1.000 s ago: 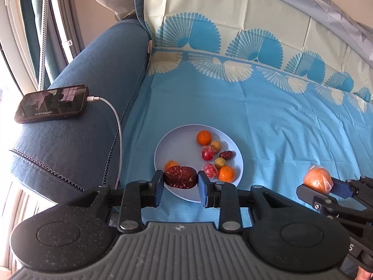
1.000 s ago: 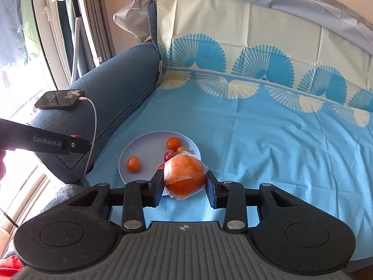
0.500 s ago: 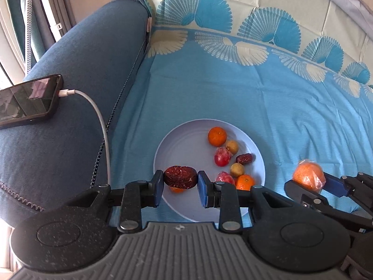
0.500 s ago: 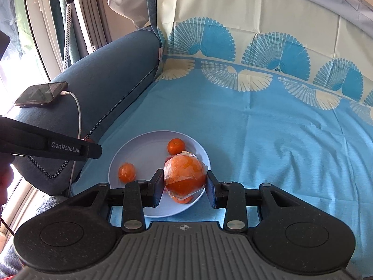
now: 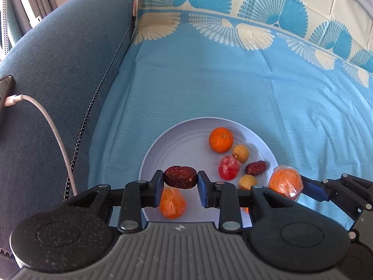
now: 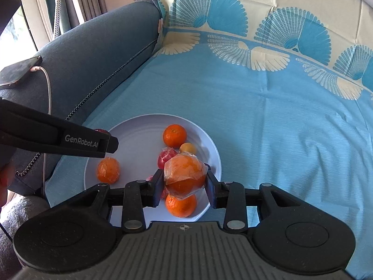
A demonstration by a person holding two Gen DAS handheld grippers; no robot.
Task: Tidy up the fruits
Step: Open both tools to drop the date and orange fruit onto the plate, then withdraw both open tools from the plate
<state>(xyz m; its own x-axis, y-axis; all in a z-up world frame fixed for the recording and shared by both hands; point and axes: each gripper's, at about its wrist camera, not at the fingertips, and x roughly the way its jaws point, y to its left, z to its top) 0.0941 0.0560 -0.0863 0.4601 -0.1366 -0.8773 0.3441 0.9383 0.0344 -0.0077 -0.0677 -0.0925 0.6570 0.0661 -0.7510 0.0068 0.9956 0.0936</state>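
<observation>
The left claw (image 5: 180,184) is clamped on a wrinkled dark red date (image 5: 180,177), held above the near part of the pale plate (image 5: 186,140). The right claw (image 6: 184,182) grips a plastic-wrapped orange (image 6: 184,176) over the plate's right side (a bare mandarin (image 6: 181,204) lies just under it). The plate sits on a blue patterned sheet (image 5: 209,81), beside a sofa arm (image 5: 58,70) carrying a charging phone (image 6: 18,72).

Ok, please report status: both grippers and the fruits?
Left gripper shut on red date. Right gripper shut on wrapped orange. Both over plate. Nothing blocking.
</observation>
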